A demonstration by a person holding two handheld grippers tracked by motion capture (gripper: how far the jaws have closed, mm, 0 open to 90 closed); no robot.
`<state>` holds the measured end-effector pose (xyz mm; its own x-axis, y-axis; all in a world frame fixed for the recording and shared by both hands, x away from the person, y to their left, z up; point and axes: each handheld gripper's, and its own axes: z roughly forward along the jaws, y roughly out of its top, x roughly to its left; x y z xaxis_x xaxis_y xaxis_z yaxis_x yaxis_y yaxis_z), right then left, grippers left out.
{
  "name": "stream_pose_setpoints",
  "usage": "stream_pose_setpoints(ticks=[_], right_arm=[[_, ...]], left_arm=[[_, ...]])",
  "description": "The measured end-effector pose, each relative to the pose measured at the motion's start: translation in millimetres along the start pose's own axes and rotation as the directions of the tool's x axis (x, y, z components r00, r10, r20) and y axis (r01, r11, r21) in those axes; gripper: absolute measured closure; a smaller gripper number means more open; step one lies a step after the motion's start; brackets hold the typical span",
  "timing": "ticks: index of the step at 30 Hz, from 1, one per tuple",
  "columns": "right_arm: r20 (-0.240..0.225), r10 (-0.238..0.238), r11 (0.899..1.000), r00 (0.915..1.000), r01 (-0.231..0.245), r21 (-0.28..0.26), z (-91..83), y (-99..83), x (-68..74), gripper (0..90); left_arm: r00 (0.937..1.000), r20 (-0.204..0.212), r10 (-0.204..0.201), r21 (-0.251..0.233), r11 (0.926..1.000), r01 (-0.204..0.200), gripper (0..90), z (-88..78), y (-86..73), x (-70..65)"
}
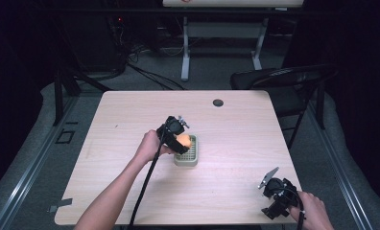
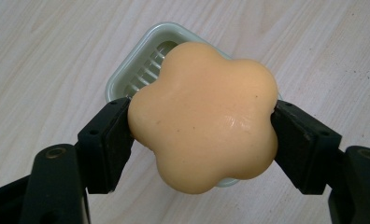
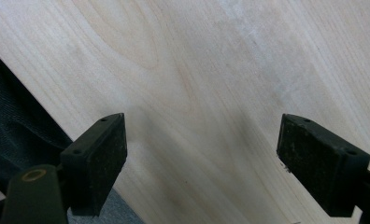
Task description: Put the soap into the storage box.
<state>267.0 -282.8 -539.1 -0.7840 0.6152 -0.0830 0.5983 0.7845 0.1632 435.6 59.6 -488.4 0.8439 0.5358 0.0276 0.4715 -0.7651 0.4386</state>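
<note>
My left claw is clamped on the soap, a peach-coloured flower-shaped bar, one pad on each side of it. My left gripper view shows the lobes, a glossy patch and a few dark specks on the soap; from the high view the soap is just a small orange blob half behind the claw. That close view also shows the pale green dish under the soap, with its ribbed floor at the far end, but the soap covers most of the dish and I cannot tell whether the bar touches it or hangs just above. The high view places it all: the dish sits near the middle of the table, my left hand at its left side. My right claw is well apart, at the near right corner of the table, held in my right hand, which is cut off by the bottom edge. In the right gripper view its jaws stand wide with only bare wood between them, and the table edge runs across the lower left with dark floor beyond. In the high view I cannot make out those jaws. A small dark grommet sits at the far side of the table, and a black chair stands beyond the far right corner.
</note>
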Motion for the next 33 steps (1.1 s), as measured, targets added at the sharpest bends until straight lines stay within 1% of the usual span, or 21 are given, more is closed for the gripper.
stream_pose_setpoints(ticks=[2,4,8,12,15,22,27,33], right_arm=[[-0.006,0.006,1.000,1.0000,-0.006,-0.008,0.7,-0.4,0.0,15.8],[-0.008,0.004,1.000,1.0000,-0.004,-0.006,0.9,-0.4,-0.3,15.7],[-0.006,0.003,1.000,1.0000,-0.003,-0.004,0.6,-0.3,0.0,15.7],[-0.009,0.006,1.000,0.9999,-0.006,-0.008,0.9,-0.6,-0.1,15.7],[-0.010,0.005,1.000,0.9999,-0.005,-0.006,1.0,-0.5,-0.3,15.8],[-0.010,0.006,1.000,0.9999,-0.006,-0.005,1.0,-0.6,-0.4,15.8],[-0.007,0.004,1.000,1.0000,-0.004,-0.003,0.6,-0.6,-0.2,15.8],[-0.007,0.000,1.000,1.0000,0.000,-0.001,0.3,-0.6,-0.2,15.8]], left_arm=[[1.0000,0.002,0.000,0.006,1.0000,0.000,26.7,2.8,1.0,0.4],[0.9999,0.009,-0.006,0.007,1.0000,0.006,26.7,6.2,1.5,1.0],[0.9999,0.012,-0.006,0.012,0.9999,0.006,26.7,11.0,2.5,2.0],[0.9996,0.021,-0.019,0.014,0.9997,0.018,26.7,17.7,3.2,3.0],[0.9996,0.024,-0.016,0.020,0.9997,0.016,26.7,20.9,3.9,3.2],[0.9996,0.025,-0.014,0.030,0.9995,0.014,26.7,27.9,5.5,3.0],[0.9994,0.024,-0.026,0.038,0.9990,0.025,26.7,35.7,5.9,3.5],[0.9993,0.014,-0.033,0.044,0.9985,0.033,26.7,39.7,6.0,4.1]])
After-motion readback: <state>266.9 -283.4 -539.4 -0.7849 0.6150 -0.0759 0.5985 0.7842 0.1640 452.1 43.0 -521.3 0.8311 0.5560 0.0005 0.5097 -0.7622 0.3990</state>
